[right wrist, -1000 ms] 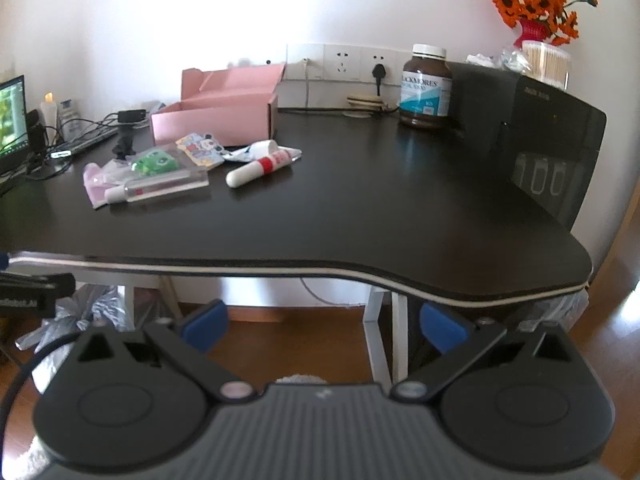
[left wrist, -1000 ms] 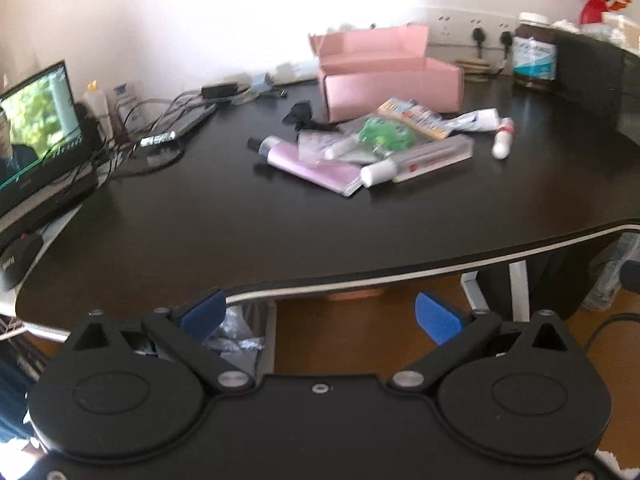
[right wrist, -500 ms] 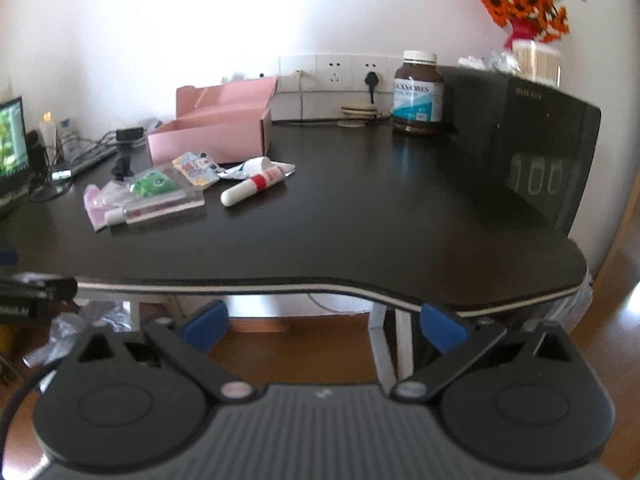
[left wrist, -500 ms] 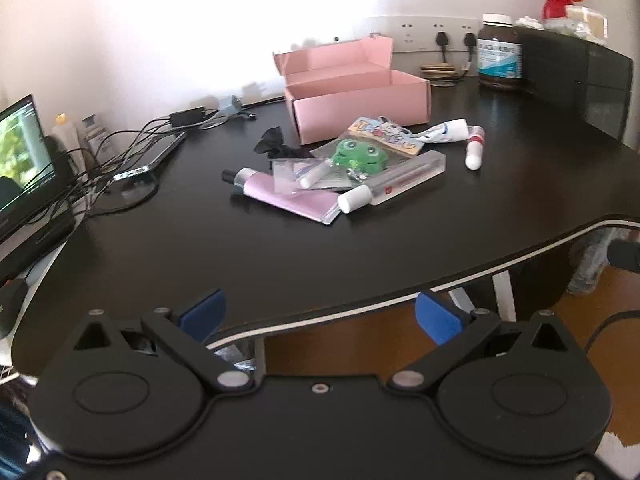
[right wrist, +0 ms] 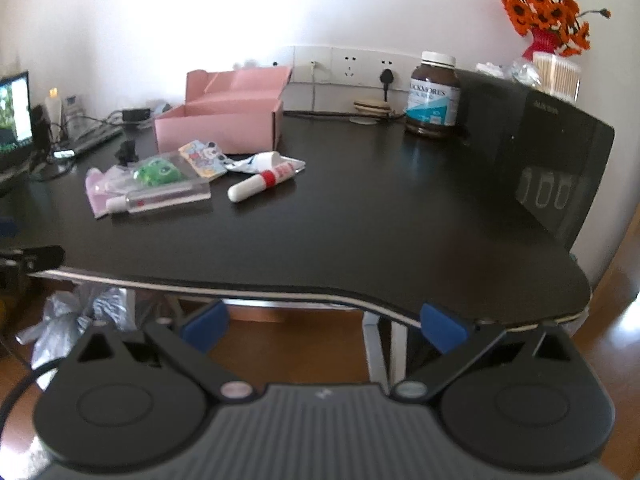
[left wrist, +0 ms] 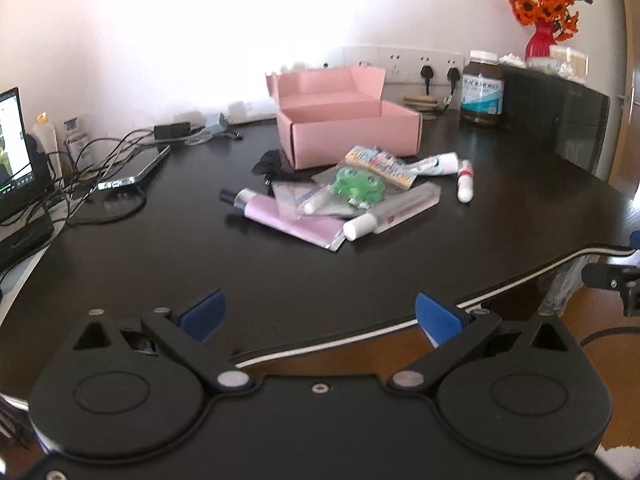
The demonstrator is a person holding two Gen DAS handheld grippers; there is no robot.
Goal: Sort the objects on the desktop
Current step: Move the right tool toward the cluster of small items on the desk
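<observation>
Both views are bright; the wall (left wrist: 200, 32) is overexposed from 10 to 12 o'clock. The tabletop (right wrist: 380, 220) shows soft glare. Fisheye distortion bends the edges, and detail is slightly soft.

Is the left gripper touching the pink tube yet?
Apart. The left wrist view shows bare desk between the open left gripper and the pink tube.
</observation>
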